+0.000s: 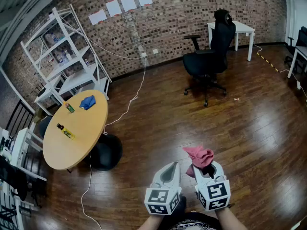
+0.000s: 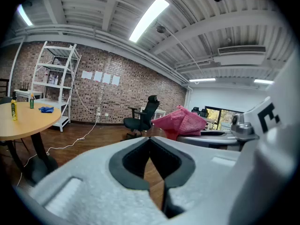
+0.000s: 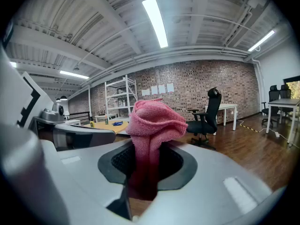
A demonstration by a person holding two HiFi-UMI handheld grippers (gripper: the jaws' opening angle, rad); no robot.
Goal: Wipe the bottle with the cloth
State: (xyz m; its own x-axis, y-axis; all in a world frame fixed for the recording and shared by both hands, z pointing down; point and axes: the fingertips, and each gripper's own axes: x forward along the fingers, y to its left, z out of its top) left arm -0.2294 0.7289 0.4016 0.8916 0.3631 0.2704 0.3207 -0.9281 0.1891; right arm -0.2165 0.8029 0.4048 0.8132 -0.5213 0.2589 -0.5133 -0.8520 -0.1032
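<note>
Two candidates for the wiping are seen on the round table (image 1: pixel 76 143), and the task sentence does not settle which is meant: the nearer bottle (image 1: pixel 65 131), with a yellow label, and the farther bottle (image 1: pixel 70 108), set just beside a blue cloth (image 1: pixel 87 102). Both are shown upright in the left gripper view, so their long axes are taken as vertical. The table is placed well apart from both grippers, ahead and far to the left across the wooden floor. The pink cloth (image 1: pixel 199 156) is clamped between the jaws of the right gripper (image 1: pixel 205 169), a bunched end being pushed out past the fingertips, while the jaws of the left gripper (image 1: pixel 169 169) are pressed together with nothing between them. Both grippers are held side by side, close to the body and pointed slightly downward. Since the table lies on the left side, the left gripper is judged the nearer of the two, and it is the free one, so a bottle would probably be steadied by it while the cloth is brought across from the right. No wiping can be judged as begun; the whole gap to the table must first be closed.
</note>
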